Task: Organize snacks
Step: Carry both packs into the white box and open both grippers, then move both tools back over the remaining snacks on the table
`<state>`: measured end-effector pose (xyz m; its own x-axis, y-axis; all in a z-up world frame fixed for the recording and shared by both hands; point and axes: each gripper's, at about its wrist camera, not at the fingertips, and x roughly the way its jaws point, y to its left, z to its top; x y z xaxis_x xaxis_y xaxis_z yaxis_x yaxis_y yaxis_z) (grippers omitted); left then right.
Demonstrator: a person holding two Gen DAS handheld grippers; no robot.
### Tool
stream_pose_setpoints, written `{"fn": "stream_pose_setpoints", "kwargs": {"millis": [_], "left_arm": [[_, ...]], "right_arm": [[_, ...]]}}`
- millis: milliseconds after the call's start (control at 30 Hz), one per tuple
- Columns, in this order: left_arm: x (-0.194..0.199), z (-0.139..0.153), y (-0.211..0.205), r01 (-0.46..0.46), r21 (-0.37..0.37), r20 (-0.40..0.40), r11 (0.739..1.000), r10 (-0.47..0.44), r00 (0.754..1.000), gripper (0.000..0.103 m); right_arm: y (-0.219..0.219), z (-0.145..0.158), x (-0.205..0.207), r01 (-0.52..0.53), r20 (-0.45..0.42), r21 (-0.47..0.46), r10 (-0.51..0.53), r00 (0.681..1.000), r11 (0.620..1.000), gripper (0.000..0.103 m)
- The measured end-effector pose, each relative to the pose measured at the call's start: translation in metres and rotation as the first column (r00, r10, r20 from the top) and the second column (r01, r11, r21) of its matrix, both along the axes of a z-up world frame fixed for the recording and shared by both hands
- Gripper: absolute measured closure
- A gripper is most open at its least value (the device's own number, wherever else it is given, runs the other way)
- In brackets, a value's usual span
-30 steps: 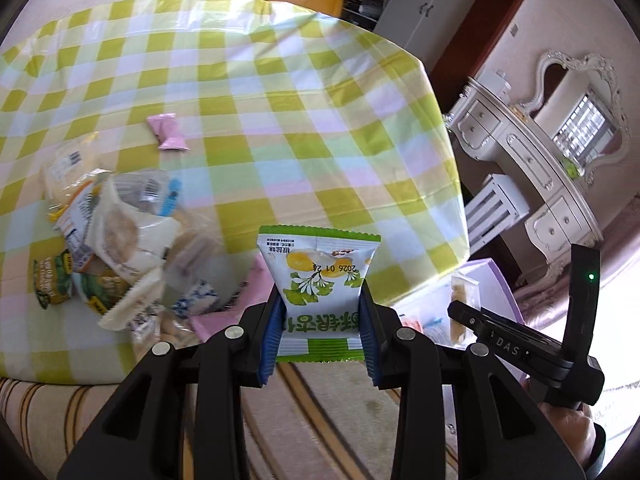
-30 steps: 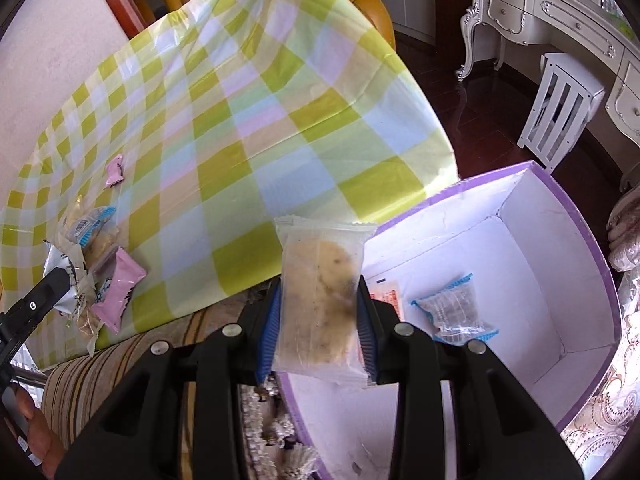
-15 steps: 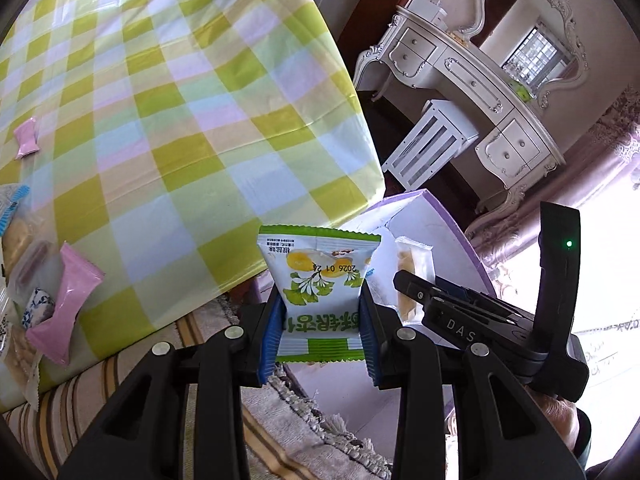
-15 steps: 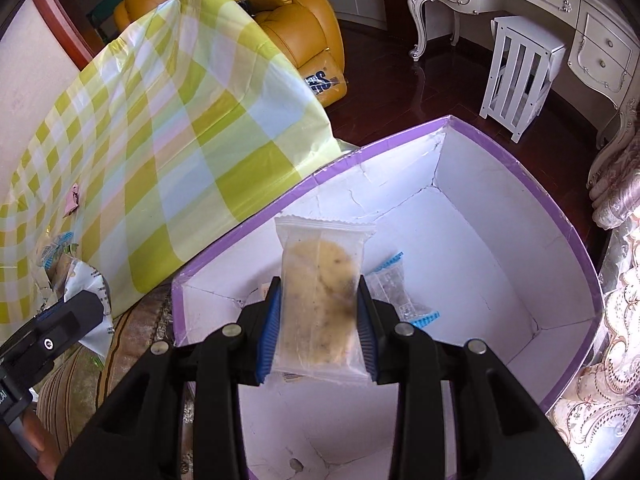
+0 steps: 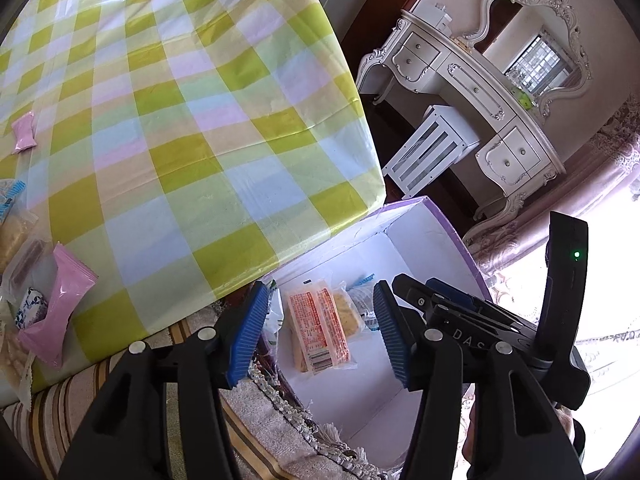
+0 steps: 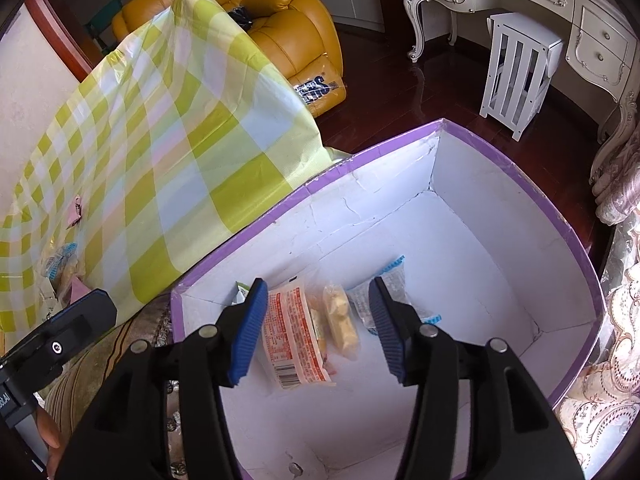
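Observation:
Over the purple-rimmed white box [image 5: 440, 216] my left gripper [image 5: 320, 286] has its jaws opening, with nothing pressed between the blue pads. The green packet [image 5: 275, 308] lies in the box's near corner, mostly hidden behind my left finger. My right gripper [image 6: 317, 282] hangs over the same box [image 6: 520, 184], jaws opening and holding nothing. On the box floor lie an orange-red printed packet [image 6: 292, 336], a pale yellow cake packet [image 6: 340, 320], a clear packet with blue edges [image 6: 396, 280] and the green packet [image 6: 241, 292].
The checked tablecloth [image 5: 180, 120] still carries a pink packet [image 5: 60, 300], a small pink one [image 5: 23, 136] and other snacks at its left edge. Beyond the box are a white stool [image 6: 516, 76], an ornate white dresser [image 5: 480, 92] and a yellow armchair [image 6: 288, 32].
Both grippers swung from over the table to over the box, then opened. The green packet left the left jaws and the pale cake packet left the right jaws; both now lie in the box.

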<state>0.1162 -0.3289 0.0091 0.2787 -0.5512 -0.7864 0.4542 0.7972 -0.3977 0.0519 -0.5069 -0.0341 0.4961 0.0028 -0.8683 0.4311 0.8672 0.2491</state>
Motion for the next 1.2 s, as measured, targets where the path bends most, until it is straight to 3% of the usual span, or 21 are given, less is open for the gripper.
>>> {"fn": "stream_pose_setpoints", "kwargs": {"millis": [333, 667, 867, 1200], "left_arm": [[-0.003, 0.010, 0.026, -0.057, 0.016, 0.064, 0.998, 0.056, 0.996, 0.050], [-0.004, 0.016, 0.090, -0.181, -0.028, 0.058, 0.983, 0.182, 0.982, 0.050], [-0.009, 0.018, 0.144, -0.289, -0.053, 0.046, 0.956, 0.292, 0.955, 0.050], [-0.023, 0.012, 0.232, -0.466, -0.078, 0.003, 0.881, 0.468, 0.884, 0.050]], "right_arm": [[0.030, 0.011, 0.010, -0.072, 0.012, -0.015, 0.072, 0.997, 0.997, 0.048], [0.075, 0.024, 0.026, -0.170, 0.030, 0.023, 0.169, 0.985, 0.985, 0.048], [0.108, 0.032, 0.033, -0.236, 0.035, 0.025, 0.235, 0.971, 0.971, 0.042], [0.158, 0.035, 0.044, -0.345, 0.006, 0.009, 0.345, 0.938, 0.938, 0.040]]}}
